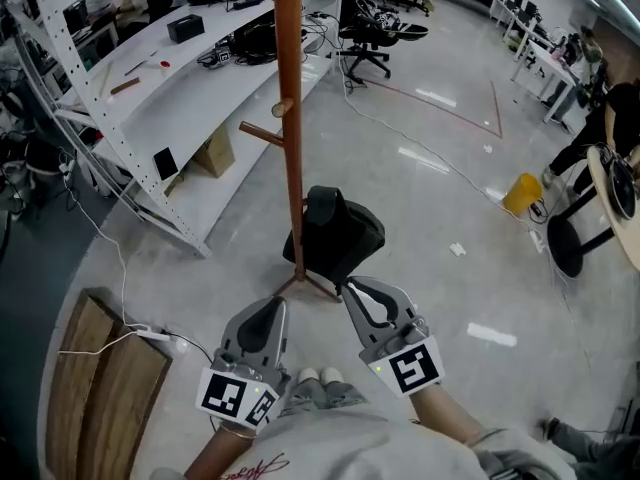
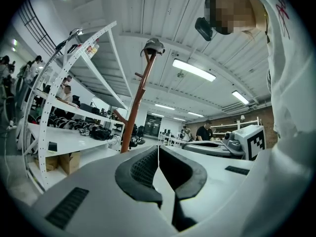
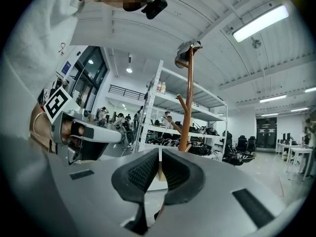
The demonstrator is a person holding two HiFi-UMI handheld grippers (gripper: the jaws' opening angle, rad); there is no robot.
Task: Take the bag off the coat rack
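My left gripper [image 1: 277, 308] and right gripper [image 1: 351, 290] are low and near me, side by side; both pairs of jaws are pressed together with nothing between them; the black bag [image 1: 335, 230] sits at the foot of the coat rack [image 1: 291, 118], against its pole, just beyond my right gripper; white shelving [image 1: 200, 78] stands far left.

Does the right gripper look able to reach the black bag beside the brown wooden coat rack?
Probably yes: the right gripper, jaws shut, points at the black bag with nothing between them.
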